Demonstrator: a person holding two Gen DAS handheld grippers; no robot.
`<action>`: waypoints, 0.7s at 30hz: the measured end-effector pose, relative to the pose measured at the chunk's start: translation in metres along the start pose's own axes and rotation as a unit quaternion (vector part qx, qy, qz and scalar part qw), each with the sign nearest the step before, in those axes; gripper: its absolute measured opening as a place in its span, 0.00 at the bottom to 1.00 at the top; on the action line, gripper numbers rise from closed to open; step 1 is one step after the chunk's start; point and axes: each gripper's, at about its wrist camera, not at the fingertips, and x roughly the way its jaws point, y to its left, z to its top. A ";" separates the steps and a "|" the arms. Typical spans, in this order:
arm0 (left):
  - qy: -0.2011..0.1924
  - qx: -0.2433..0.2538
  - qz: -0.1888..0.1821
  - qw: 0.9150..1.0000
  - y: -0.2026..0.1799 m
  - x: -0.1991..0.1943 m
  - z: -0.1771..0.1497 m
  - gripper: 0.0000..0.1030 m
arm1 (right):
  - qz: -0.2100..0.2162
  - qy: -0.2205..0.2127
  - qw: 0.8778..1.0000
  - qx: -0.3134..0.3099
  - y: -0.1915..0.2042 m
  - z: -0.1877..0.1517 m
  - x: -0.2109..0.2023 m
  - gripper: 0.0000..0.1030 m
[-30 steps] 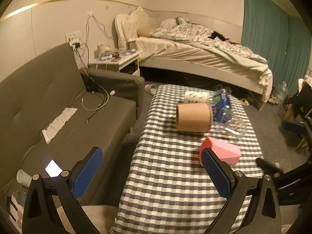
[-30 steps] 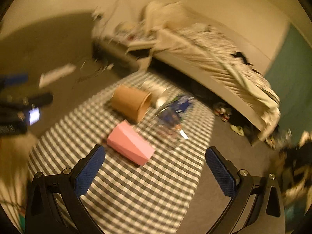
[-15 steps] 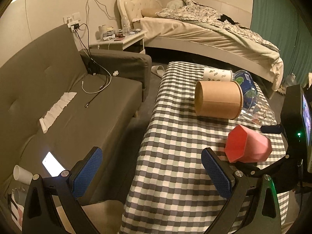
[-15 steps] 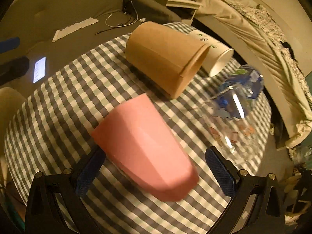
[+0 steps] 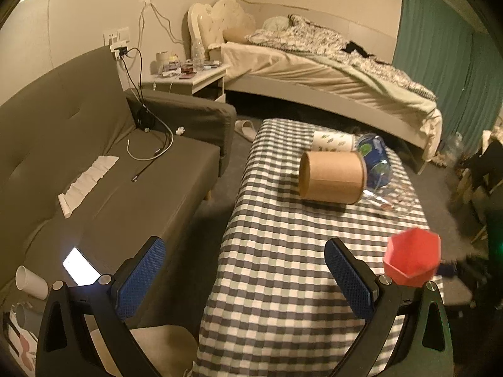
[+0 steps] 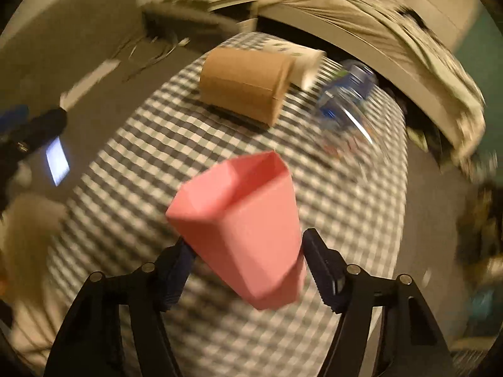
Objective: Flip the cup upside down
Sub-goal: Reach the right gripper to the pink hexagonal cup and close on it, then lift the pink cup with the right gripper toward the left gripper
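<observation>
Right tool [image 6: 246,260]: clamped on the pink cup [image 6: 242,223]; one blue-padded finger presses each side of the cup's lower body.
Pink cup: faceted, held clear above the counter [image 6: 132,163], tilted with its open mouth facing up and away from the right wrist camera and its closed base nearest the lens. In the left wrist view the same cup [image 5: 411,256] shows at the right edge of the counter [image 5: 276,251], mouth turned toward that camera.
Left tool [image 5: 245,279]: fingers wide apart, nothing between them; positioned over the near left corner of the counter, half above the sofa [image 5: 78,144].
Counter: covered in a grey and white checked cloth.
Brown paper cup [image 5: 331,177]: lying on its side on the far half of the counter, well apart from the pink cup.
White printed cup [image 5: 333,140]: lying on its side just behind the brown one, touching or nearly so; cannot tell which.
Clear plastic bottle [image 5: 375,160]: blue label, lying just beside the brown cup on its right.
Sofa items: lit phone [image 5: 80,267], white paper strip [image 5: 86,180], cables [image 5: 151,147].
Background: bed [image 5: 330,72] beyond the counter; right wrist view is motion-blurred.
</observation>
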 end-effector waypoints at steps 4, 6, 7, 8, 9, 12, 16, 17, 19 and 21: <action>-0.012 0.005 -0.009 1.000 0.006 -0.018 -0.009 1.00 | 0.003 -0.007 0.996 0.091 0.008 -0.025 -0.025 0.65; -0.013 0.011 -0.009 1.000 0.011 -0.025 -0.016 1.00 | 0.002 -0.006 0.990 0.138 0.013 -0.037 -0.027 0.65; -0.013 0.014 -0.008 1.000 0.013 -0.027 -0.019 1.00 | 0.002 -0.002 0.987 0.158 0.016 -0.042 -0.024 0.65; -0.014 0.017 -0.006 1.000 0.016 -0.029 -0.023 1.00 | 0.003 0.005 0.985 0.173 0.018 -0.046 -0.020 0.64; -0.015 0.020 -0.003 1.000 0.019 -0.031 -0.027 1.00 | 0.002 0.012 0.982 0.186 0.020 -0.050 -0.015 0.64; -0.013 0.027 0.008 1.000 0.028 -0.034 -0.036 1.00 | -0.015 0.021 0.979 0.202 0.022 -0.055 -0.004 0.62; -0.004 0.025 0.013 1.000 0.039 -0.035 -0.045 1.00 | -0.017 0.023 0.976 0.218 0.015 -0.049 0.005 0.61; -0.004 0.025 0.014 1.000 0.039 -0.035 -0.045 1.00 | -0.020 0.023 0.974 0.224 0.012 -0.047 0.009 0.61; -0.004 0.029 0.016 0.999 0.038 -0.036 -0.047 1.00 | -0.022 0.028 0.973 0.228 0.008 -0.045 0.018 0.61; -0.005 0.033 0.017 0.999 0.036 -0.037 -0.048 1.00 | -0.018 0.032 0.971 0.236 0.002 -0.045 0.026 0.61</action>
